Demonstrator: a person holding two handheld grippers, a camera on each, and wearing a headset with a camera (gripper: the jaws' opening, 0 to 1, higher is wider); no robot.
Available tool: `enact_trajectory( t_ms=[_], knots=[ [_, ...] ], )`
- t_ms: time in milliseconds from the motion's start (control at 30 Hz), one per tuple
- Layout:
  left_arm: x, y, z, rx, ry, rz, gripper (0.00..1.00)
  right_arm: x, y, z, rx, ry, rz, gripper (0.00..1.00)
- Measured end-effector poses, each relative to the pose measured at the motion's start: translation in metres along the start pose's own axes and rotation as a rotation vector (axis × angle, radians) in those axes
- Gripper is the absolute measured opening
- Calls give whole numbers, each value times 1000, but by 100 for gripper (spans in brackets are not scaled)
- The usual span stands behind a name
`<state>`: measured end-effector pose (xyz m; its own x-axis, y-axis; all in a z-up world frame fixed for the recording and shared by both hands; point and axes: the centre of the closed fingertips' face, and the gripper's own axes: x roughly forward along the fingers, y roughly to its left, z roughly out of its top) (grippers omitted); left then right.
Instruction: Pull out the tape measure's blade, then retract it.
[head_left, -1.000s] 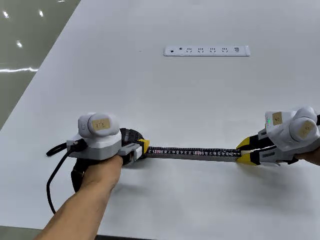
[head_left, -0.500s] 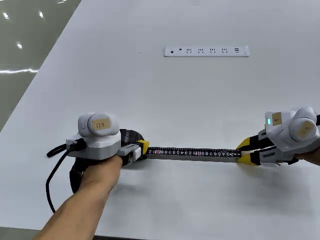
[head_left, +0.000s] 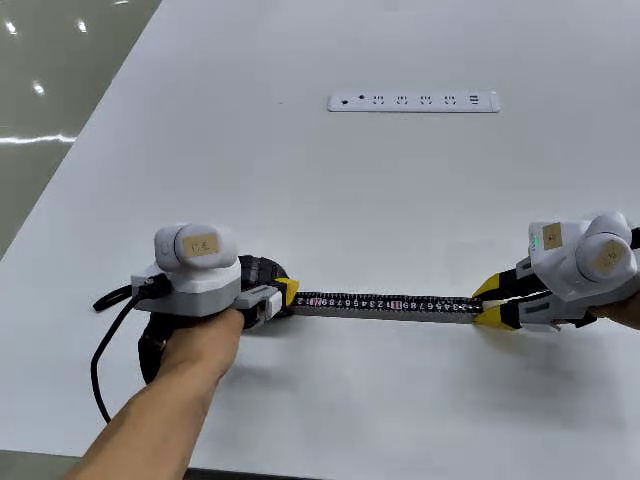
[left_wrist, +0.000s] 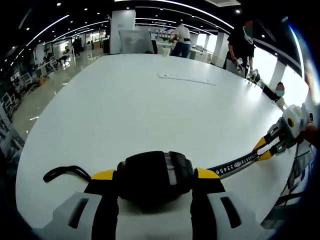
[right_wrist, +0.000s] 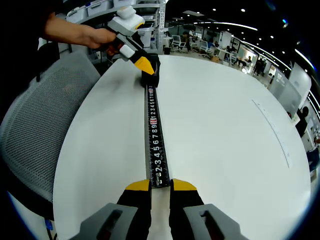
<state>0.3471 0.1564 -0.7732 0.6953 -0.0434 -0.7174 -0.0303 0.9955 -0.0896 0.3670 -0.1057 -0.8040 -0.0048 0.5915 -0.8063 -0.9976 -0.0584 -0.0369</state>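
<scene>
Left gripper (head_left: 276, 298) clamped on tape measure case (head_left: 258, 272), right gripper (head_left: 487, 302) pinching blade (head_left: 390, 304) tip; blade stretched flat between both claws along white table (head_left: 350, 190), power strip (head_left: 414, 101) well beyond them

A broad white table (head_left: 350, 200) carries a white power strip (head_left: 413, 101) well back towards its far side, the black tape measure (head_left: 262, 275) near the front edge with its numbered blade (head_left: 390, 304) drawn out along the surface, and a black cable (head_left: 105, 350) looping at the left.
</scene>
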Motion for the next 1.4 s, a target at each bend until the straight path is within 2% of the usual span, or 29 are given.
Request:
enact_trajectory(
  t_ms=[700, 1400],
  knots=[
    [-3, 1, 0, -16, -5, -13, 52, 1, 0, 1, -9, 20, 0, 9],
    [-4, 1, 0, -22, 2, -27, 53, 11, 0, 16, -15, 6, 10, 9]
  ],
)
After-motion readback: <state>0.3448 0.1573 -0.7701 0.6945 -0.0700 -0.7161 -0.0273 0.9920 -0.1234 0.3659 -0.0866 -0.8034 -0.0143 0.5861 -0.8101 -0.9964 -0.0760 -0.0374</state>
